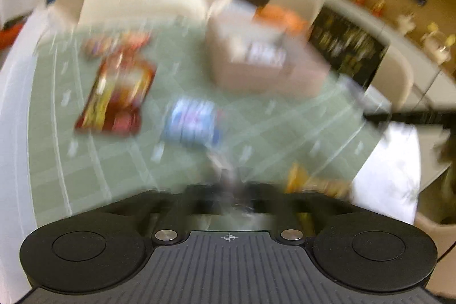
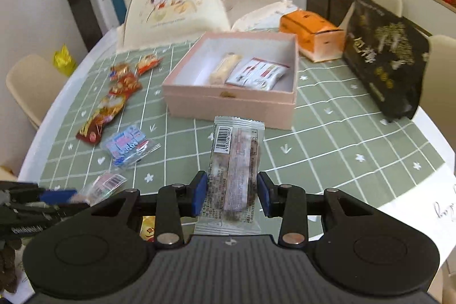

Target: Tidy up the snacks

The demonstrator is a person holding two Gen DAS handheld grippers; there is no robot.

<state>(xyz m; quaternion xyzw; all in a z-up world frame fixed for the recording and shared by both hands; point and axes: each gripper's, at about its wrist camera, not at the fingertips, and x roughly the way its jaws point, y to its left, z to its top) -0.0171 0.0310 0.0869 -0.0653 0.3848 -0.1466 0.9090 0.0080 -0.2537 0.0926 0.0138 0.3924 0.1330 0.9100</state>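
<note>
My right gripper [image 2: 231, 194] is shut on a long clear-wrapped snack bar [image 2: 235, 161] with a barcode; the blue pads press its two sides above the green checked mat. Ahead stands an open pink box [image 2: 228, 101] holding a cream bar [image 2: 225, 67] and a white sachet [image 2: 256, 74]. My left gripper [image 1: 228, 187] is blurred, its fingers closed together with a thin wrapper sticking out. In the right wrist view the left gripper [image 2: 61, 195] comes in from the left with a small clear barcoded packet [image 2: 107, 184] at its tip.
Red snack packs [image 2: 99, 118] and a blue-white packet [image 2: 126, 146] lie left of the box. An orange tissue box [image 2: 310, 39] and a black bag [image 2: 387, 56] stand at the back right. A yellow packet [image 2: 148, 230] lies under my right gripper. Chairs ring the round table.
</note>
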